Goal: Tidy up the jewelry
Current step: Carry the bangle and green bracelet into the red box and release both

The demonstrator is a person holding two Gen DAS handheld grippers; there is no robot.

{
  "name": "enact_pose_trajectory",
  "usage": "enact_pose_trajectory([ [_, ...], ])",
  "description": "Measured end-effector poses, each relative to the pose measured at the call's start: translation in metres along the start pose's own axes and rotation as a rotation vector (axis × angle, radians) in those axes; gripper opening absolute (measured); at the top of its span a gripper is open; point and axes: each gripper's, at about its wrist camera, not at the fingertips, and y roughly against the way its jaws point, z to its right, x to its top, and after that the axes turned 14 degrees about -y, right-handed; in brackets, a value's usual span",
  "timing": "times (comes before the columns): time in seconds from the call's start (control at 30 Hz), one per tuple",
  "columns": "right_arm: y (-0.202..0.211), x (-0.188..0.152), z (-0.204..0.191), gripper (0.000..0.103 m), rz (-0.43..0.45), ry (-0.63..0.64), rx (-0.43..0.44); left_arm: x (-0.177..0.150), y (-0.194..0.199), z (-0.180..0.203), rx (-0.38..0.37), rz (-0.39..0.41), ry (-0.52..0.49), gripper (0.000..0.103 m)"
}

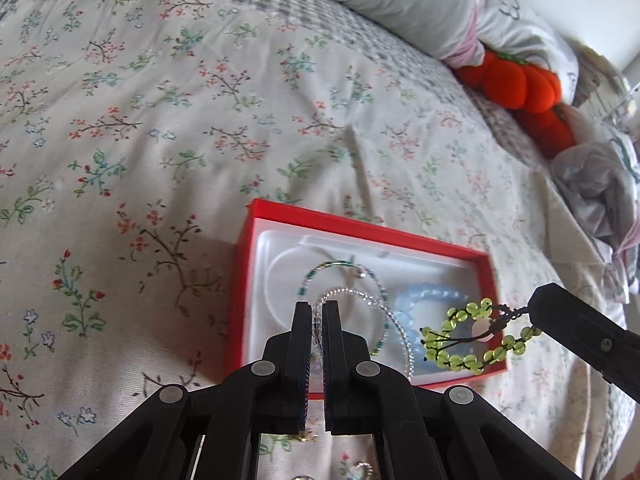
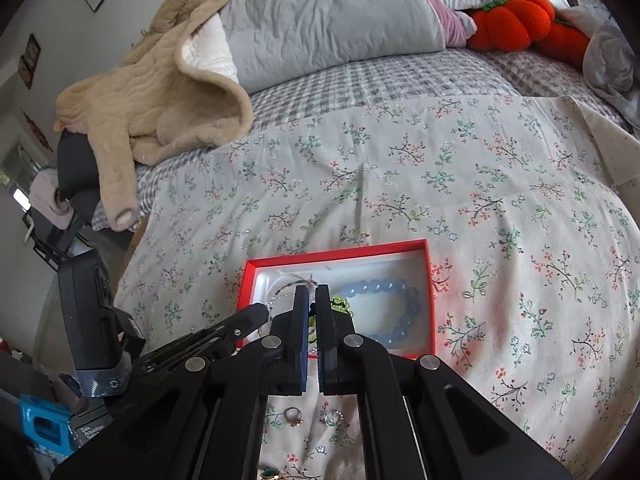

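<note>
One camera sits on the left gripper and looks along its two black fingers, tipped down at the bed. It is close to the red box, which fills the low middle of its picture. The other gripper pokes in from the right side there.

The second camera sits on the right gripper and looks down the same way, a bit further back, so it sees more of the bed and some of the room on the left. The left gripper shows at its lower left.

Both cameras see the red box, the flowery sheet, the grey pillow and the orange pumpkin toy.
</note>
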Motion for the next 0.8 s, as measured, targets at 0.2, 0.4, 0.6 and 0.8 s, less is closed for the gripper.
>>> enact_pose_trajectory([
  [0.2, -0.021, 0.002, 0.018, 0.003, -0.006, 0.025, -0.097, -0.003, -0.003, 0.001, 0.047, -0.003, -0.031, 0.0],
  [0.4, -0.029, 0.003, 0.036, 0.003, -0.017, 0.023, -0.147, 0.0, -0.007, 0.007, 0.067, 0.0, -0.066, 0.0],
  [0.6, -0.026, -0.001, 0.033, 0.004, 0.0, 0.061, -0.182, 0.004, -0.004, 0.016, 0.115, 0.023, -0.116, 0.001],
  [0.8, -0.005, -0.005, 0.039, 0.015, -0.023, 0.034, -0.164, -0.003, 0.023, 0.024, 0.171, 0.036, -0.17, 0.046],
])
